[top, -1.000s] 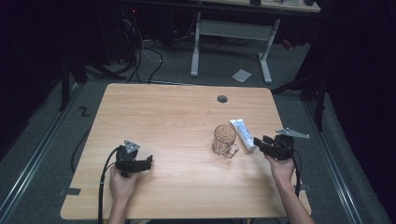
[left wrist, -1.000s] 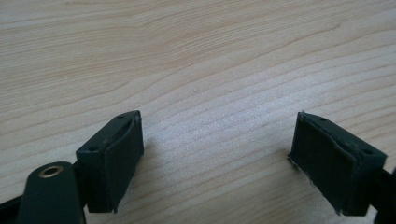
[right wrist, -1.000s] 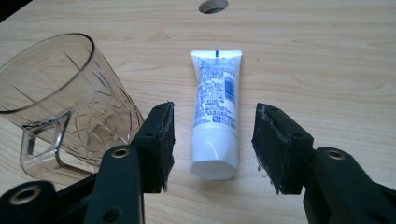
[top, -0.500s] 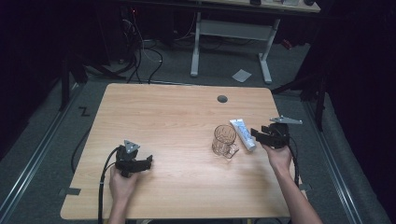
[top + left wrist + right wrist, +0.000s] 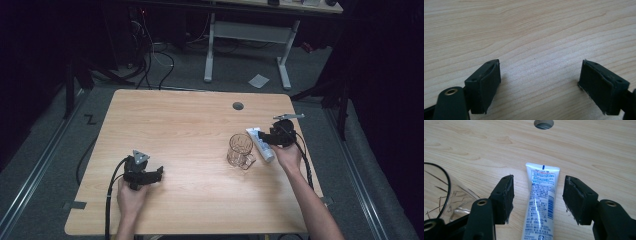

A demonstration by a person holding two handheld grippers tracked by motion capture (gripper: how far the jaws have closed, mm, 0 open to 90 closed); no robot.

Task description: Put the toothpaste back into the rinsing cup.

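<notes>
A white tube with blue print [image 5: 540, 202] lies flat on the wooden table [image 5: 175, 130], its crimped end pointing toward the far edge. My right gripper [image 5: 539, 181] straddles it; the jaws have just been opening and the pads stand clear of the tube on both sides. From above, the right gripper [image 5: 266, 137] hovers over the tube [image 5: 254, 133], right of a clear glass mug [image 5: 239, 150]. The mug's rim [image 5: 439, 182] sits left of the jaws. My left gripper [image 5: 158, 173] rests near the front left, open [image 5: 541, 72] over bare wood.
A round cable hole [image 5: 238, 106] [image 5: 544, 123] sits in the tabletop beyond the tube. The table's right edge runs close behind the right hand. Behind the table stand a white desk frame [image 5: 245, 35] and a paper scrap [image 5: 258, 80] on the floor.
The right hand has moved toward the far side and slightly left, bringing its gripper over the tube, with its jaws wider apart. The left hand has stayed put.
</notes>
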